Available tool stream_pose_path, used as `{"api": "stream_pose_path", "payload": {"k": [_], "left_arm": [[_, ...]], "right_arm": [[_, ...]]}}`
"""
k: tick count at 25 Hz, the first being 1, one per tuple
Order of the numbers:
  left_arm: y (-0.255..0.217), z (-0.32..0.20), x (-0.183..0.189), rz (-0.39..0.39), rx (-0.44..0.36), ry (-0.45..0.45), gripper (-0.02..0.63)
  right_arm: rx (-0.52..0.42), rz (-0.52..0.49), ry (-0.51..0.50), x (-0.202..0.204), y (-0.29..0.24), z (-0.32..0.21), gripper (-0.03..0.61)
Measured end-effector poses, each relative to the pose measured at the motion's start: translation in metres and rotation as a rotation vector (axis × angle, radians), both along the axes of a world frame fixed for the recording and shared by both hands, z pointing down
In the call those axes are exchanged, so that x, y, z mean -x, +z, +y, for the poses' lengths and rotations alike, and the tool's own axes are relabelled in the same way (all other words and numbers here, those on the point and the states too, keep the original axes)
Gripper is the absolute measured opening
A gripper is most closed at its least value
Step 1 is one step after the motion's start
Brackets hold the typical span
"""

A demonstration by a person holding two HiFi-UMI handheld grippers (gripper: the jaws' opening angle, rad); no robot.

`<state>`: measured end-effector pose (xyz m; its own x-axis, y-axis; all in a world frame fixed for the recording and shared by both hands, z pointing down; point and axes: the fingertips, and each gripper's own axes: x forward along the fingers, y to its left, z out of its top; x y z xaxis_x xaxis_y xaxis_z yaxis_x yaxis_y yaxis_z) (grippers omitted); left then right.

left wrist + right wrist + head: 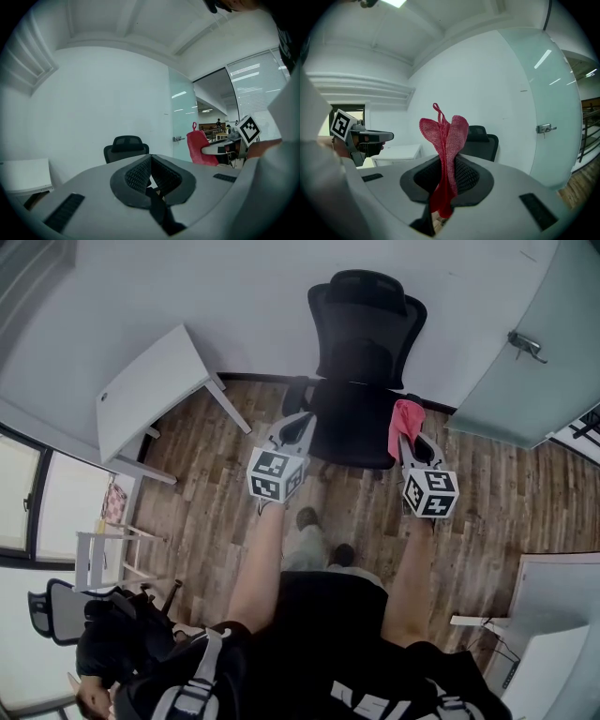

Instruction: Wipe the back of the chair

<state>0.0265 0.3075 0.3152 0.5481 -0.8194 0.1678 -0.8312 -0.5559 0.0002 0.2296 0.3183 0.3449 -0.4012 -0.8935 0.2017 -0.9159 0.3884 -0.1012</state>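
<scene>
Torso and forearms fill the bottom of the head view, over wood floor. Left gripper and right gripper sit side by side, both aimed at the black chair. Chair stands ahead of both jaws against the white wall, untouched. Its seat lies between the jaws and its back. White table is left of the left jaws, glass door right of the right jaws. Red cloth sits at the right jaw tips.

Left gripper view: jaws pressed together at the tips, nothing between them. Chair is ahead and slightly left, apart. Right gripper with cloth is off to the right.

Right gripper view: jaws pinching the cloth, which sticks up past the tips and hangs below them. Chair is straight ahead, partly hidden by the cloth. Left gripper is off to the left, with the table beyond it.
</scene>
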Motion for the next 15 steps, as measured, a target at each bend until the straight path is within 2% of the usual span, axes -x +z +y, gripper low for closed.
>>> {"api": "stream_pose_path", "payload": {"k": [5,15], "left_arm": [[0.008,-0.035,0.023,0.031,0.020,-0.048,0.023],[0.014,-0.137,0.051,0.058,0.025,-0.043,0.023]], "right_arm": [[0.008,0.023,-0.028,0.013,0.006,-0.035,0.074],[0.018,0.074,-0.033,0.047,0.008,-0.138,0.072]]}}
